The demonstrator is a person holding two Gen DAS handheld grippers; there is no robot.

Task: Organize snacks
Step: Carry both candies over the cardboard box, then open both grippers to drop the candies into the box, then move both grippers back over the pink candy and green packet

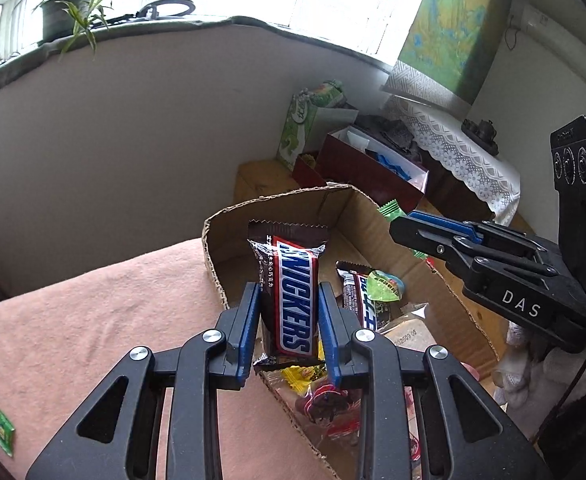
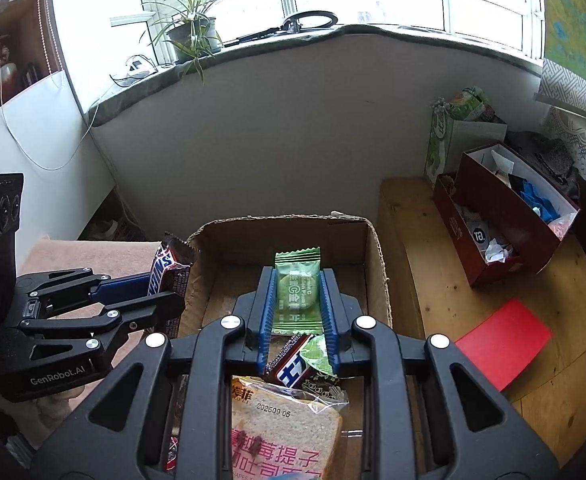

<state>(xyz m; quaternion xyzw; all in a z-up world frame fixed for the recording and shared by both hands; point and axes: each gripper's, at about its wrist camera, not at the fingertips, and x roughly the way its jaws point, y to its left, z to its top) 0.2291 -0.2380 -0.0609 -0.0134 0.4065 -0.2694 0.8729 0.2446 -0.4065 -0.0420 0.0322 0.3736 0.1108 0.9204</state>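
Left gripper (image 1: 289, 300): jaws are pinched on the Snickers bar (image 1: 291, 292), held upright over the near left rim of the cardboard box (image 2: 377, 264).
Right gripper (image 2: 298, 300): jaws are pinched on a green candy packet (image 2: 296, 292), held above the box interior.
Box near end: bread packet (image 2: 289, 428) and loose wrappers are piled.
Box far end: bare floor is seen up to the far wall.
Right of box: wooden surface (image 2: 425, 248), red card (image 2: 505, 340), and, farther off, red carton (image 2: 509, 216).

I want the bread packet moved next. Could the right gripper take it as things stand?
Probably not yet: the right gripper is shut on a green candy packet. The bread packet lies uncovered below it in the cardboard box.
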